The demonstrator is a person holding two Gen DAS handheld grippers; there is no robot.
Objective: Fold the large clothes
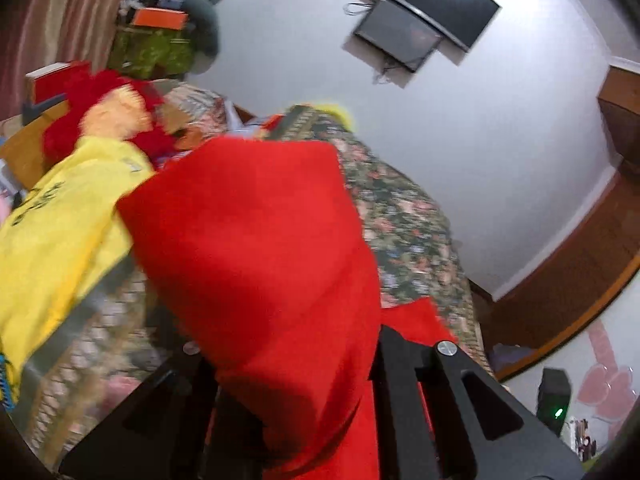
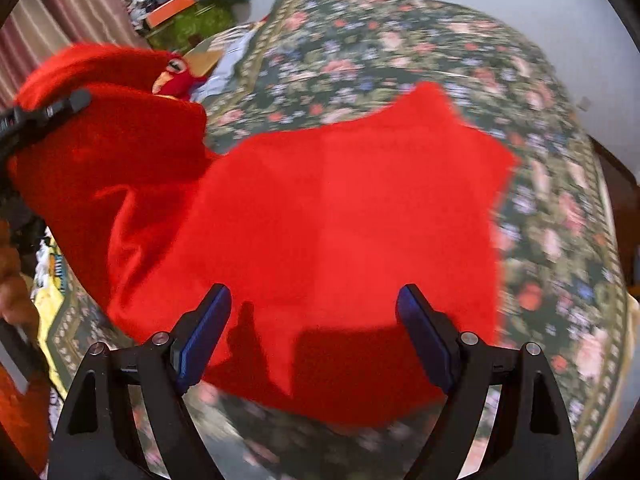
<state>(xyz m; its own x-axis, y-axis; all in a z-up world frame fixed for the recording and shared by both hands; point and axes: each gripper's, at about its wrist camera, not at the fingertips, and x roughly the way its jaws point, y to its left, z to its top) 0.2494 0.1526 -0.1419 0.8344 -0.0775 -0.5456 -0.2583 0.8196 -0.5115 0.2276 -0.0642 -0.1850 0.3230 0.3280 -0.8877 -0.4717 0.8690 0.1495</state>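
A large red garment [image 2: 340,216] lies spread on the floral bedspread [image 2: 400,48]. My right gripper [image 2: 314,312] is open just above its near edge, fingers wide apart and empty. My left gripper [image 1: 296,360] holds a bunched part of the same red garment [image 1: 256,240], which drapes over and between its fingers and hides the tips. In the right wrist view the left gripper [image 2: 44,114] shows at the far left, lifting the garment's left side.
A yellow garment [image 1: 60,216] lies on the bedspread [image 1: 404,216] beside the red one. A red plush toy [image 2: 176,76] and piled clutter sit at the bed's far side. A wall-mounted TV [image 1: 432,4] hangs on the white wall.
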